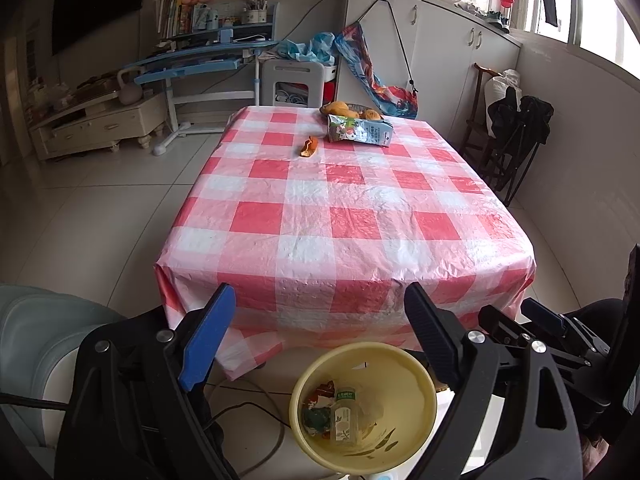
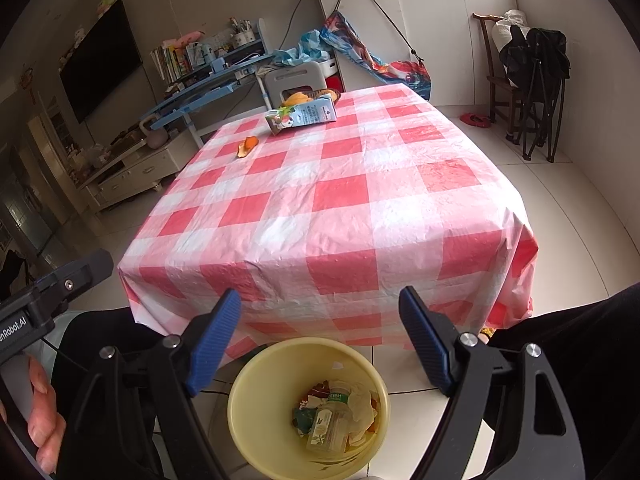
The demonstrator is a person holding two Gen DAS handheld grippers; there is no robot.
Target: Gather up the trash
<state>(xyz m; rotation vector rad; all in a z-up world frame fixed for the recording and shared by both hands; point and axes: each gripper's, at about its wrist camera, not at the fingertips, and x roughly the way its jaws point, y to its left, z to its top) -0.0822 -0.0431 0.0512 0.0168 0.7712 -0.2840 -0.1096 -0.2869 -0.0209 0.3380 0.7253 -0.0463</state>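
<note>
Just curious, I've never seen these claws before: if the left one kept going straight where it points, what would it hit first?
Probably the checkered tablecloth: the open left gripper aims at the table's near edge, above the yellow trash bin. Depth is hard to judge here.

1. The right gripper point(image 2: 320, 336) hangs above the floor with its blue-padded jaws spread wide and nothing between them.
2. Below it stands a yellow bin point(image 2: 256, 392) on the tiled floor, just in front of the table.
3. Inside the bin lie a clear plastic bottle point(image 2: 326, 424) and crumpled wrappers.
4. The table wears a red-and-white checked cloth point(image 2: 328, 200).
5. At its far end lie a milk carton point(image 2: 304, 114) on its side and, apart to the left, an orange peel point(image 2: 246, 146).
6. The left gripper point(image 2: 48, 292) shows at the left edge.
</note>
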